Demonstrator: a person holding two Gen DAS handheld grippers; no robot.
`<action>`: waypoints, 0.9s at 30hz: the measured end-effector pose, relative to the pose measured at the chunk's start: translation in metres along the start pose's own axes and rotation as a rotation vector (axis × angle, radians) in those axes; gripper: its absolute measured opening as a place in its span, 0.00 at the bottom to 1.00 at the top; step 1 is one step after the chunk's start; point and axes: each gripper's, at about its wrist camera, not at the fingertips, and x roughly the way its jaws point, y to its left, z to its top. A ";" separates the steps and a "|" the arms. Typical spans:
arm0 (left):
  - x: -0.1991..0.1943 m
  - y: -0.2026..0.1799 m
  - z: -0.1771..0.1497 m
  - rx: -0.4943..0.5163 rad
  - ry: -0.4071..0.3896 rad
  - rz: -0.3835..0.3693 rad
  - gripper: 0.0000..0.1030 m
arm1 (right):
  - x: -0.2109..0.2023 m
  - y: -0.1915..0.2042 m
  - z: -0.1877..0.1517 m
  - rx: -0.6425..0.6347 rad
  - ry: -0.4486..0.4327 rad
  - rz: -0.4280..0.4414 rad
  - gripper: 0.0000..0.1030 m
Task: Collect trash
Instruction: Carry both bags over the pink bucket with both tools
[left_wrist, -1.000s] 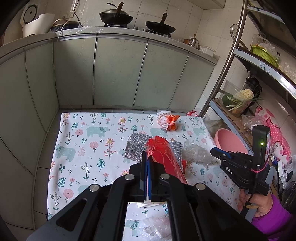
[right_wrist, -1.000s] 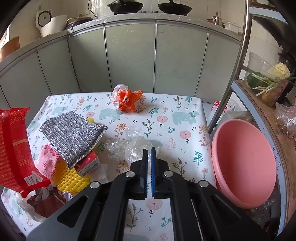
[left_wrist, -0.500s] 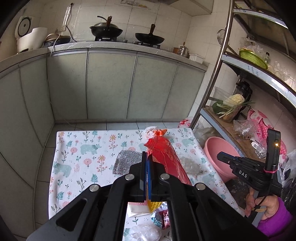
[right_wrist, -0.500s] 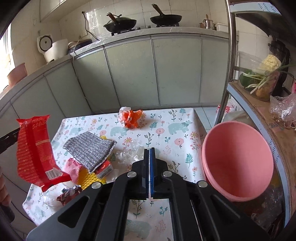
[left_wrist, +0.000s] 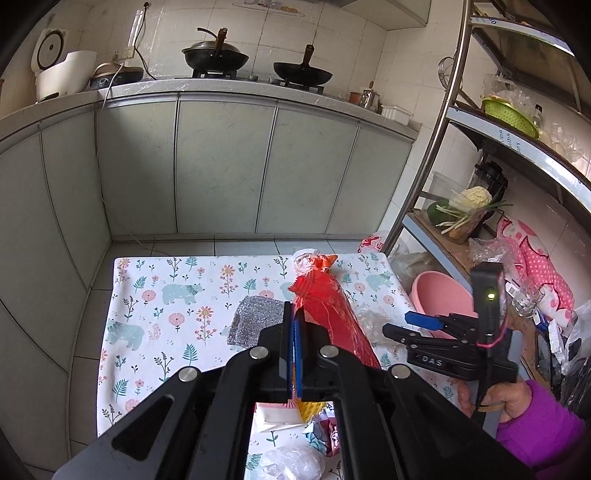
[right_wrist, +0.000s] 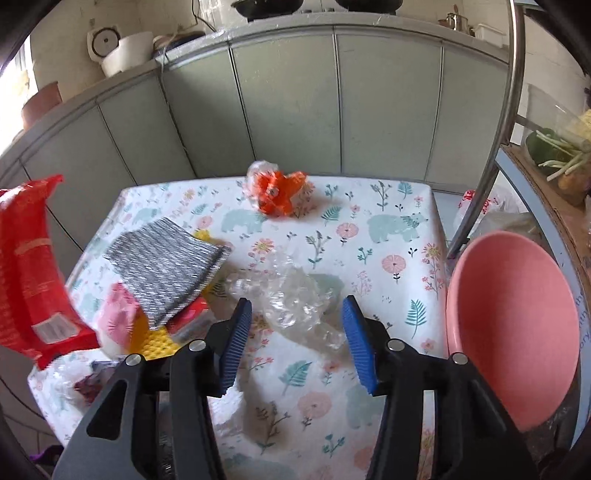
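1. Red wrapper (left_wrist: 334, 314) sits mid-frame in the left wrist view, pinched in the left gripper (left_wrist: 294, 343), whose jaws are pressed together on it.
2. Right gripper (right_wrist: 299, 343) has just been opening; its jaws are spread, low in the frame.
3. Clear plastic (right_wrist: 295, 302) lies on the counter (right_wrist: 388, 236) just past the blue pads (right_wrist: 360, 347), not touched.
4. Pink bowl (right_wrist: 513, 332) is at the right edge.
5. Orange trash (right_wrist: 279, 190) lies at the far end, top middle.

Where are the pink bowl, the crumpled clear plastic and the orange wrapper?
pink bowl (right_wrist: 517, 325), right wrist view, inner wall.
crumpled clear plastic (right_wrist: 295, 299), right wrist view, middle of the wad.
orange wrapper (right_wrist: 279, 194), right wrist view, its crumpled centre.
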 end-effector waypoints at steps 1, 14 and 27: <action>0.001 0.000 0.000 0.000 0.002 0.000 0.00 | 0.005 -0.001 0.000 -0.004 0.013 -0.002 0.50; 0.009 -0.009 0.002 0.014 0.014 -0.007 0.00 | -0.010 0.002 -0.013 0.005 -0.023 0.048 0.23; 0.019 -0.083 0.029 0.146 -0.028 -0.107 0.00 | -0.101 -0.042 -0.018 0.145 -0.211 -0.010 0.22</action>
